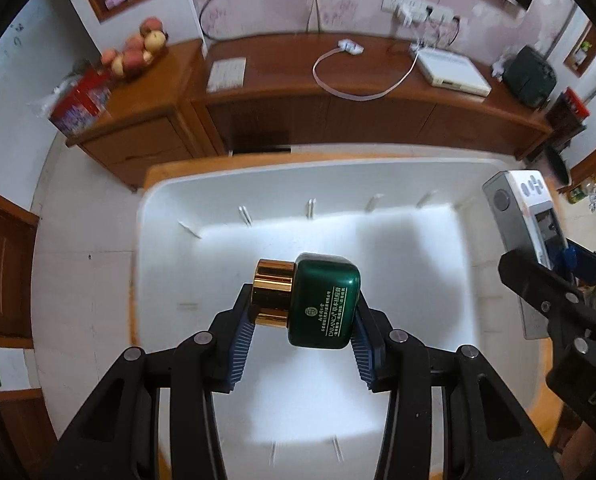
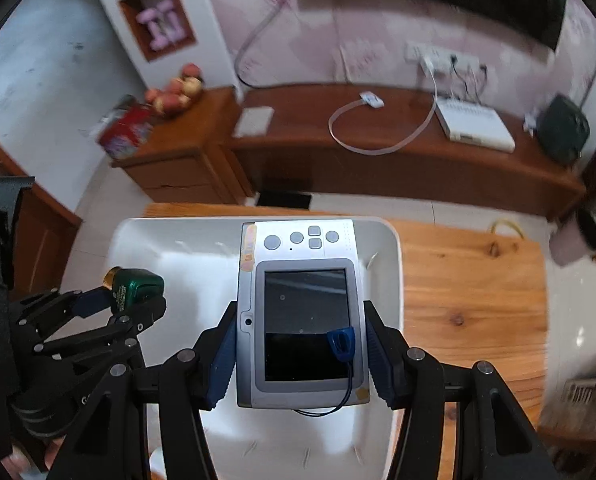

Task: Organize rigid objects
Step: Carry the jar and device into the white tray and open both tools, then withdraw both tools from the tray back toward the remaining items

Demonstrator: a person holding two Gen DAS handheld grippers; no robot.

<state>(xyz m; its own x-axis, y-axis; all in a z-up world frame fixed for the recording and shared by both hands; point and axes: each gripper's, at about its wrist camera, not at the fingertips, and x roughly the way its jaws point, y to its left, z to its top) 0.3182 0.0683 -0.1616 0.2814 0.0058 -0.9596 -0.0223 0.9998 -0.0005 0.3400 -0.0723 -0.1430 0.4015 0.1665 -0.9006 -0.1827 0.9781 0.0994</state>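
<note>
Left gripper (image 1: 303, 322): 2 blue pads clamped on green jar (image 1: 324, 302), gold cap (image 1: 272, 292) pointing left; jar held on its side above white bin (image 1: 170, 216). Right gripper (image 2: 301, 354): pads closed against both long edges of silver handheld device (image 2: 302, 280), screen up, over bin's right half. Bin sits on wooden table (image 2: 474, 300).
</note>
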